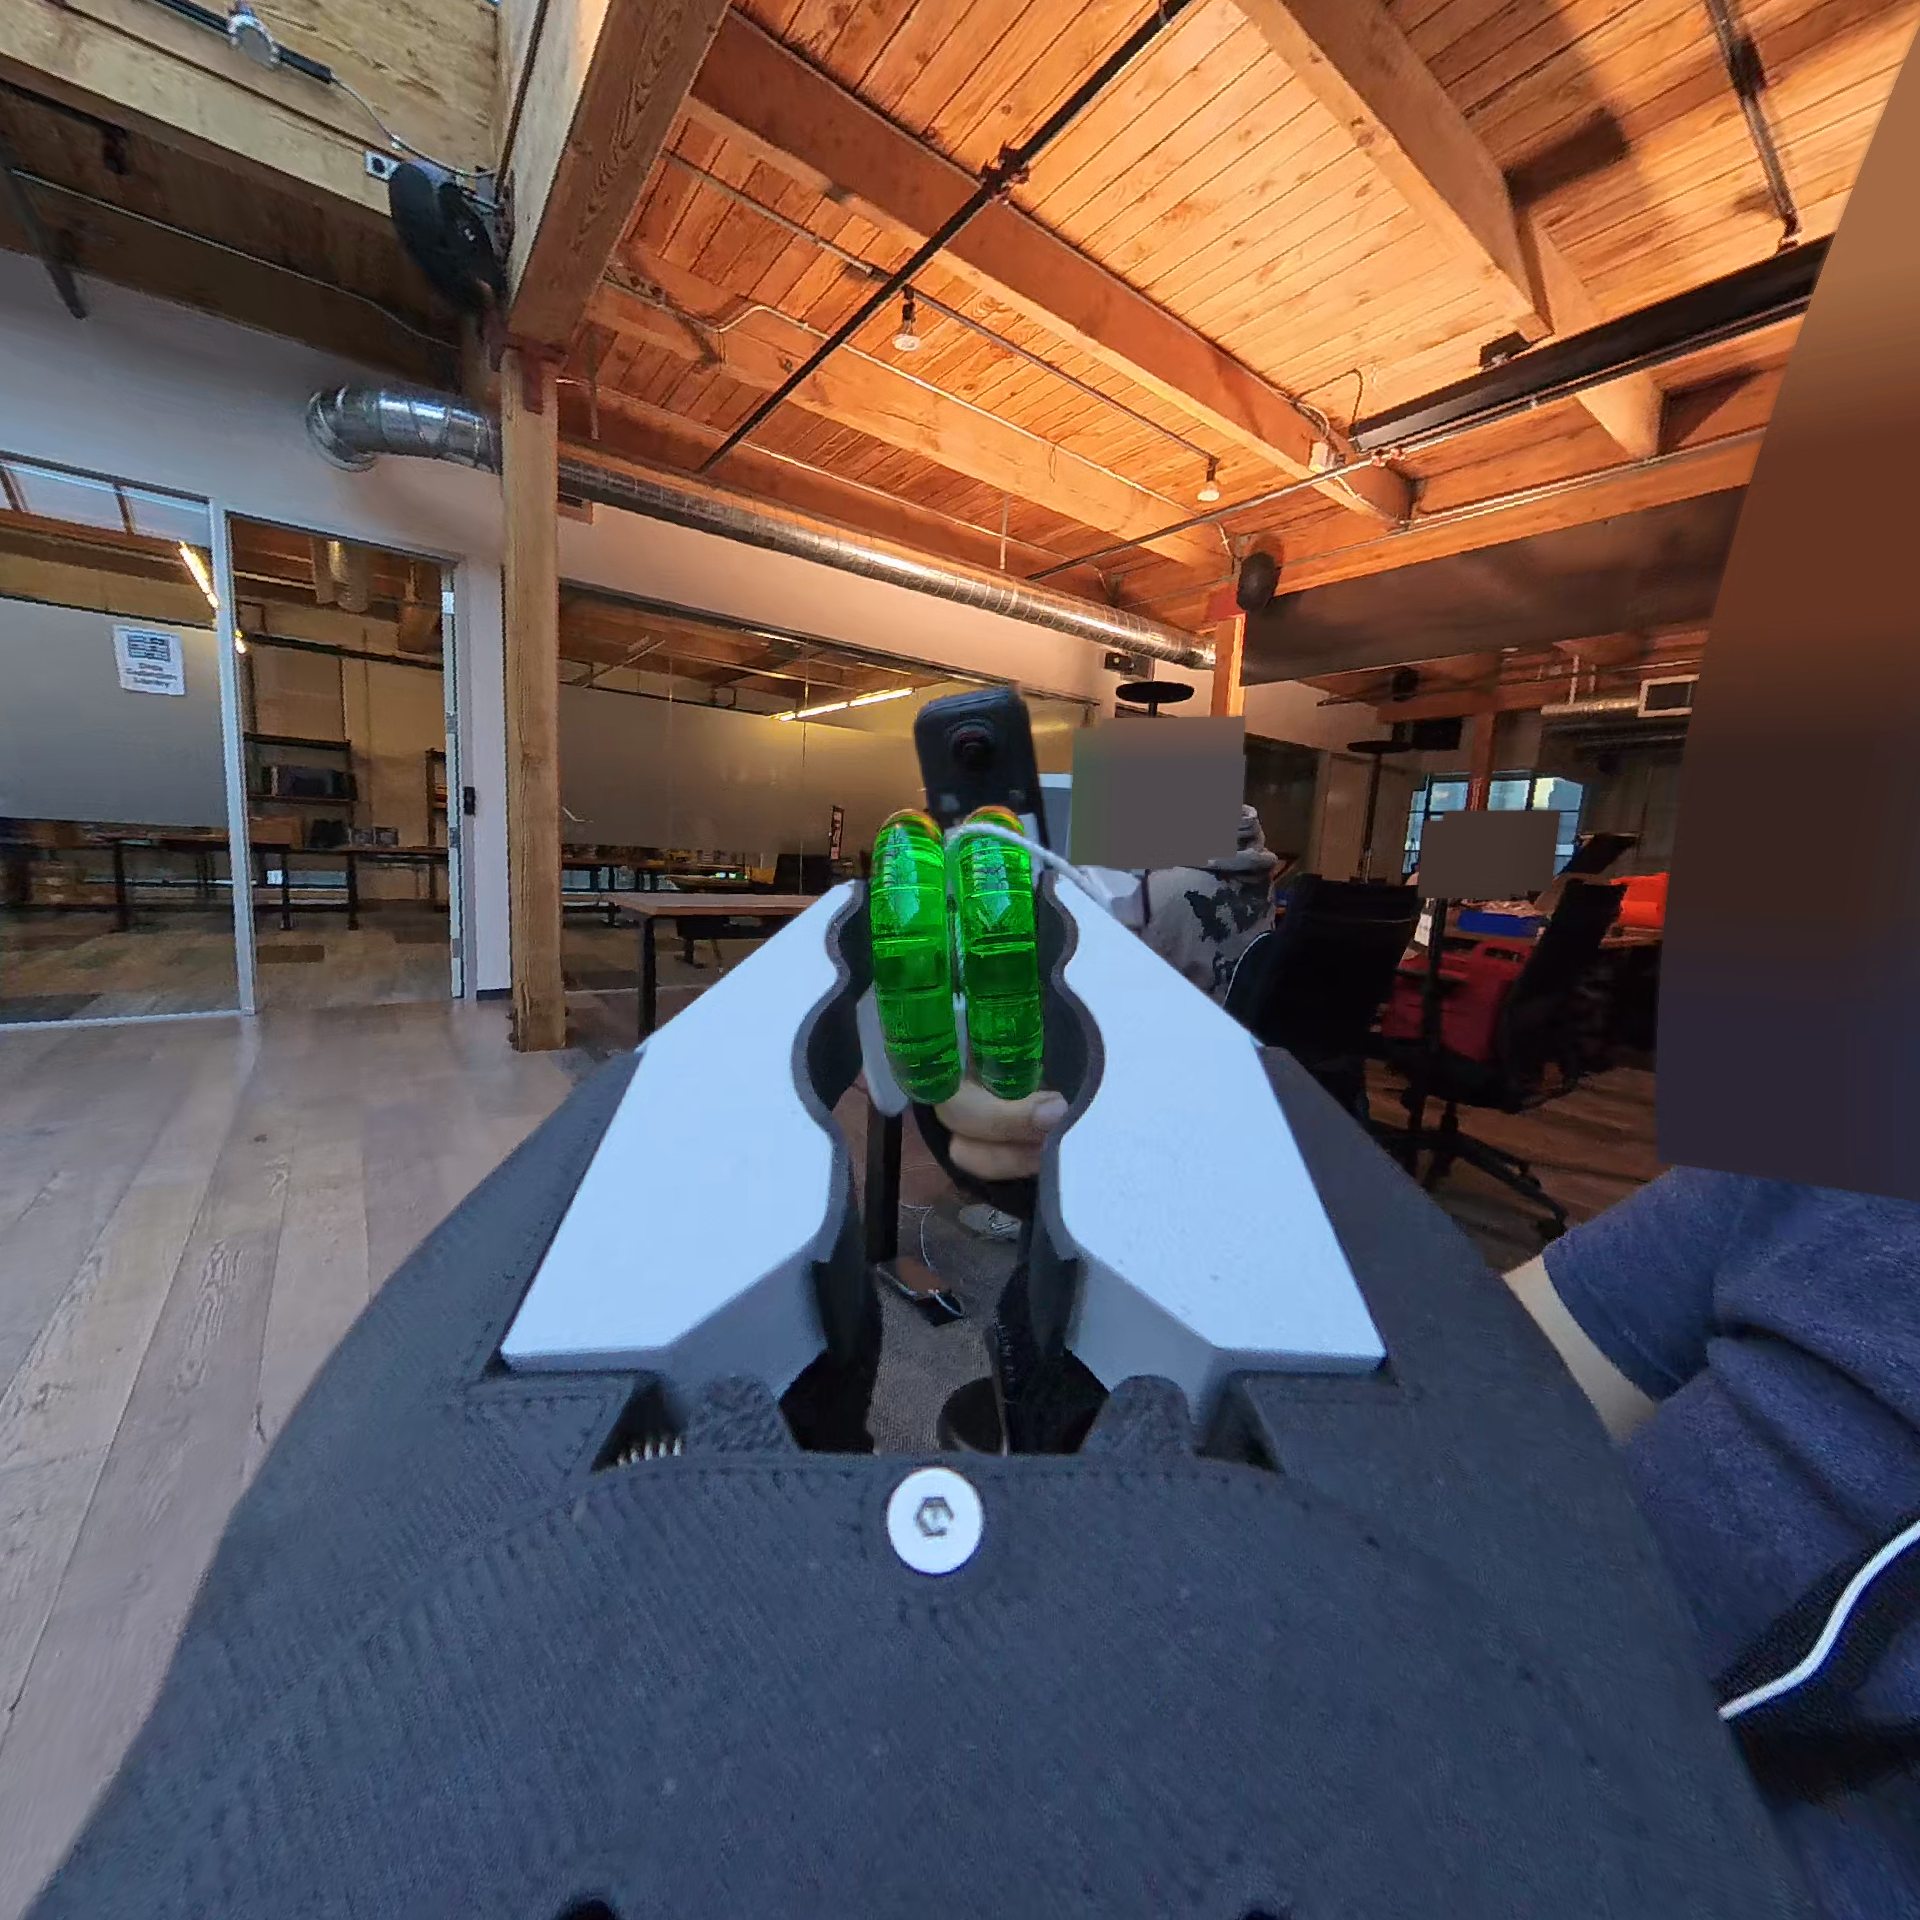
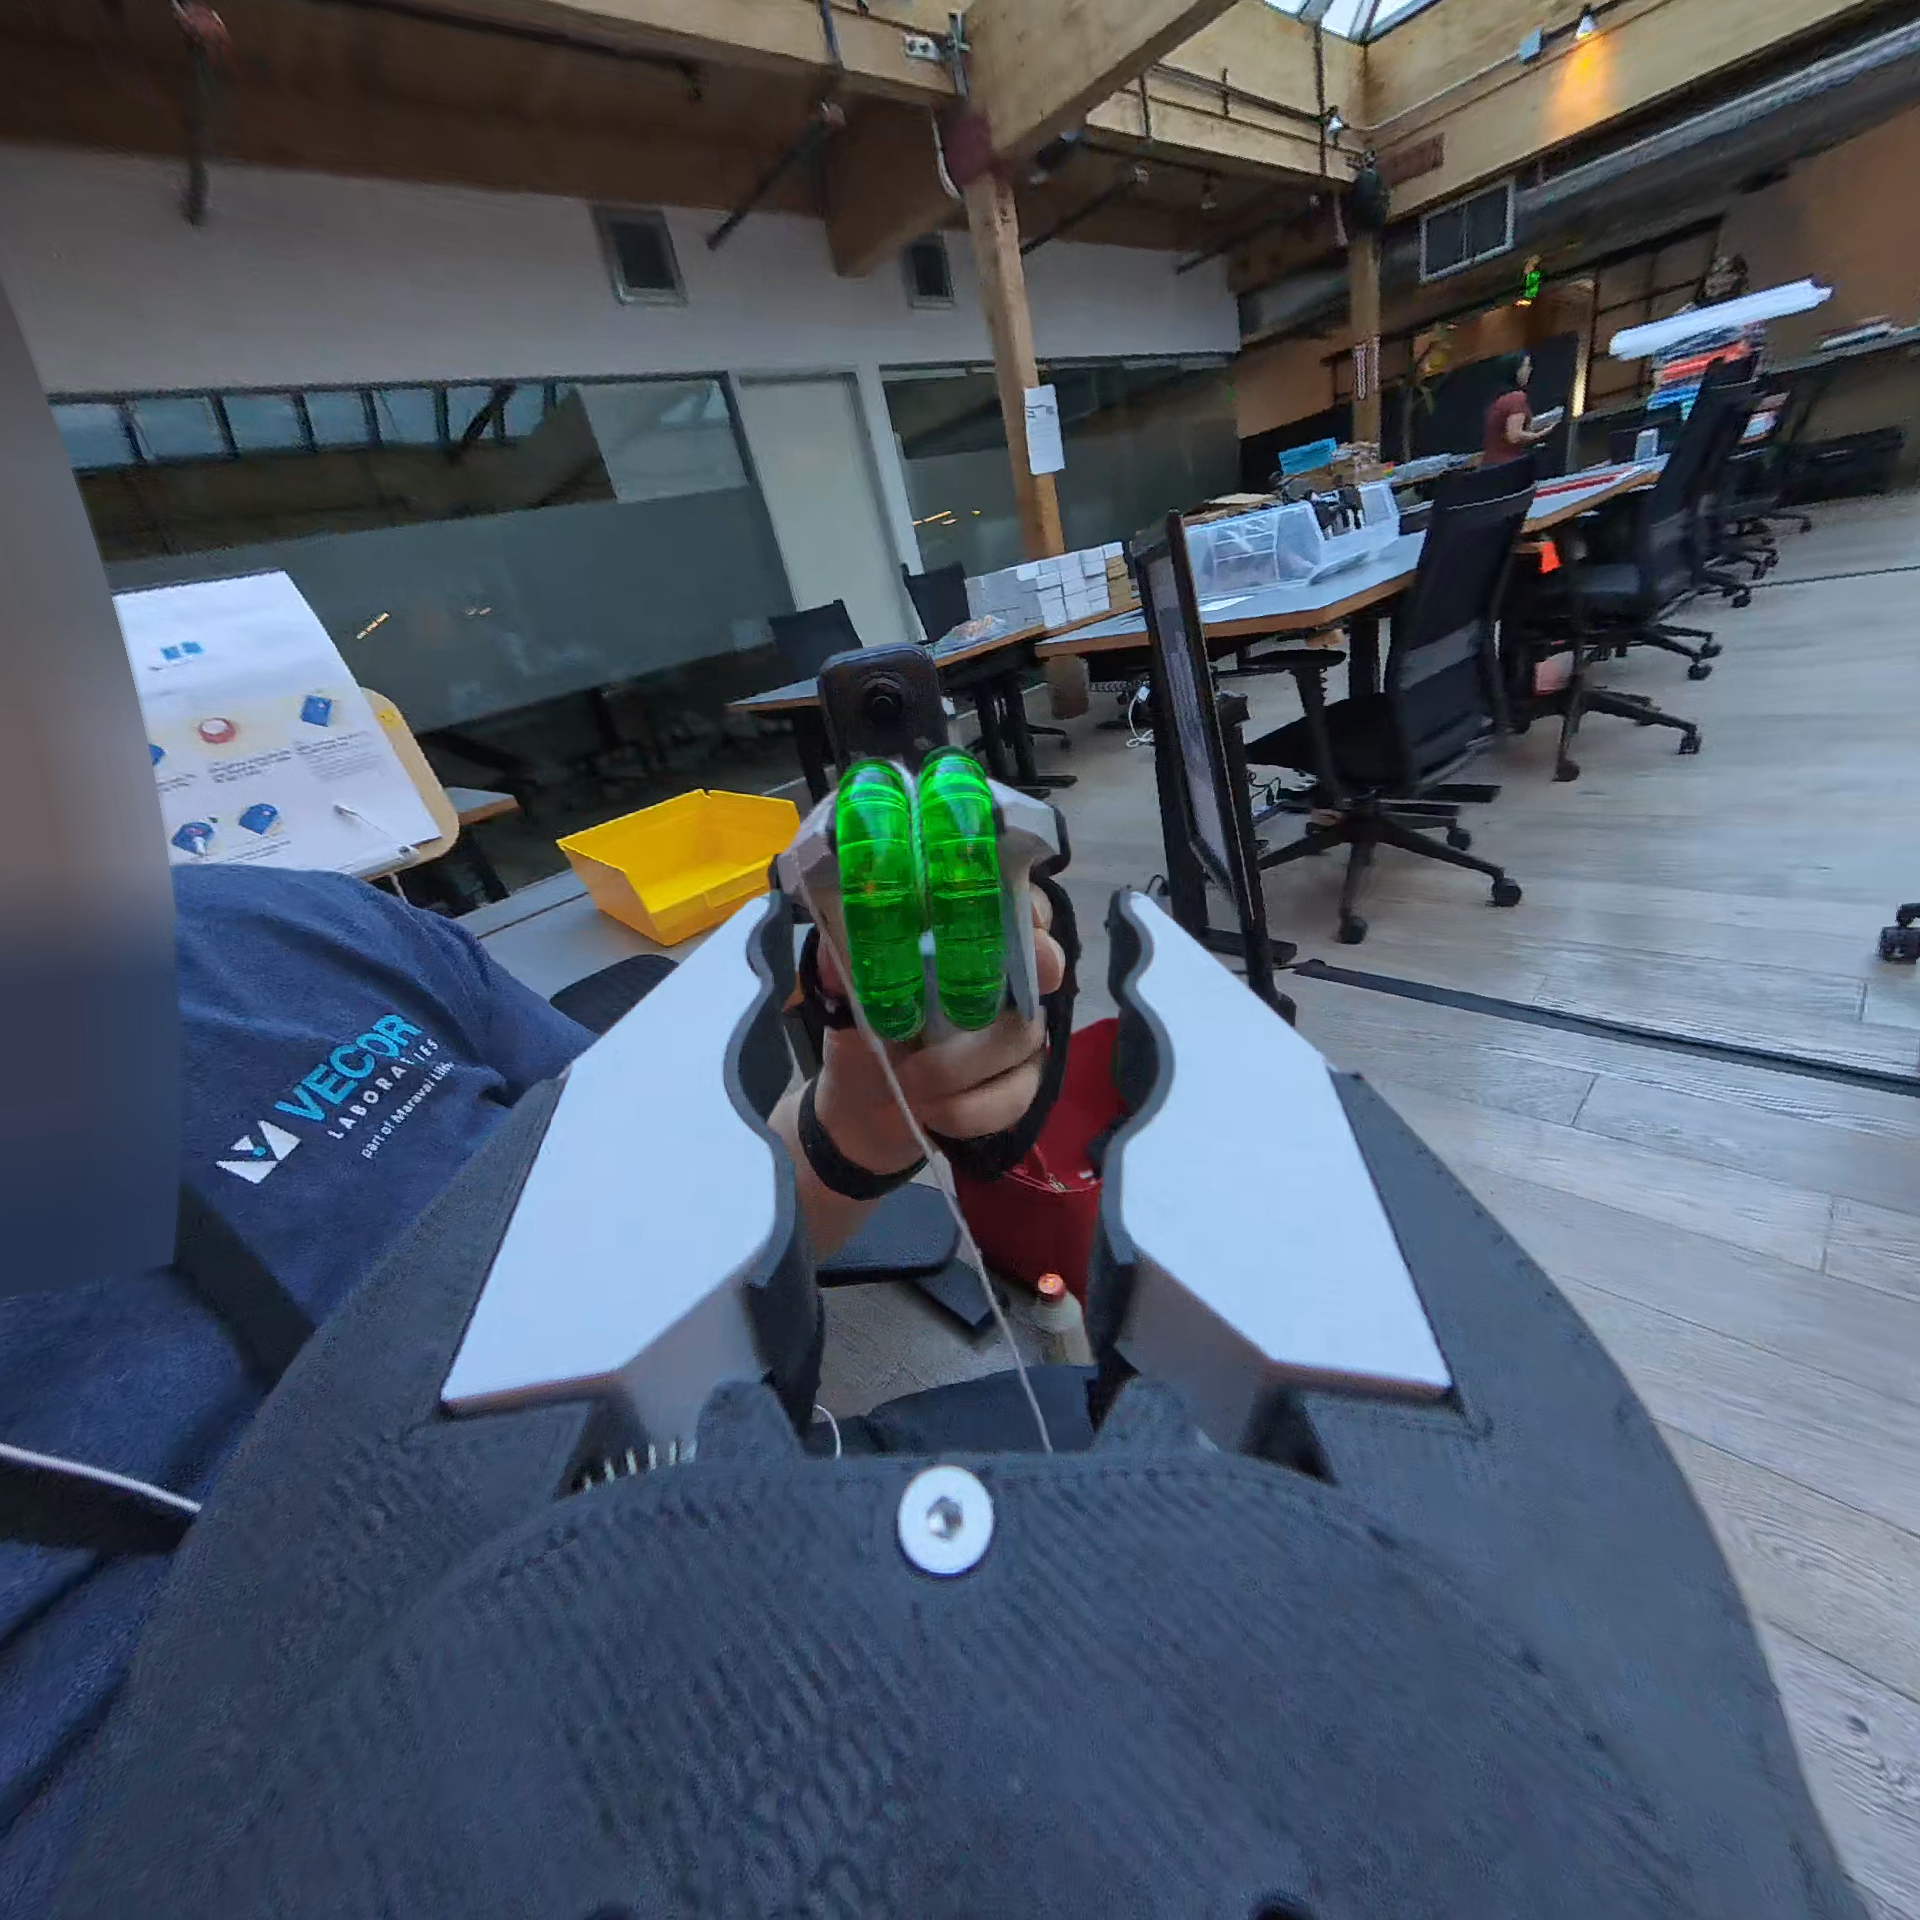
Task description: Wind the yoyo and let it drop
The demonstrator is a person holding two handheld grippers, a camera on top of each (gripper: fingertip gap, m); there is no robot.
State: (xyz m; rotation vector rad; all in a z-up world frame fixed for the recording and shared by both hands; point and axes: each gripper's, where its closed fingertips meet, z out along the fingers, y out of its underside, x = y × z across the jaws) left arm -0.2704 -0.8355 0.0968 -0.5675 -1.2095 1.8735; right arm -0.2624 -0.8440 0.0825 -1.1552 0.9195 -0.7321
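A clear green yoyo (image 1: pixel 956 961) is clamped edge-on between the grey fingers of my left gripper (image 1: pixel 951 894), held up in the air. A white string (image 1: pixel 1055 862) leaves its top towards the right. The right wrist view shows the same yoyo (image 2: pixel 920 894) pinched by the left gripper's fingers (image 2: pixel 1023 842), with a hand (image 2: pixel 935 1091) behind it. My right gripper (image 2: pixel 945 920) faces the yoyo with its jaws open and apart from it. The string (image 2: pixel 966 1236) runs from the yoyo down between the right fingers to that gripper's base.
The right gripper's black camera (image 1: pixel 971 748) stands just behind the yoyo. A person's blue sleeve (image 1: pixel 1766 1455) is close on the right. A yellow bin (image 2: pixel 681 857), a red bag (image 2: pixel 1049 1184), desks and office chairs (image 2: pixel 1434 686) stand around on a wooden floor (image 1: pixel 208 1195). Both grippers' tips are close together, under 4 cm apart.
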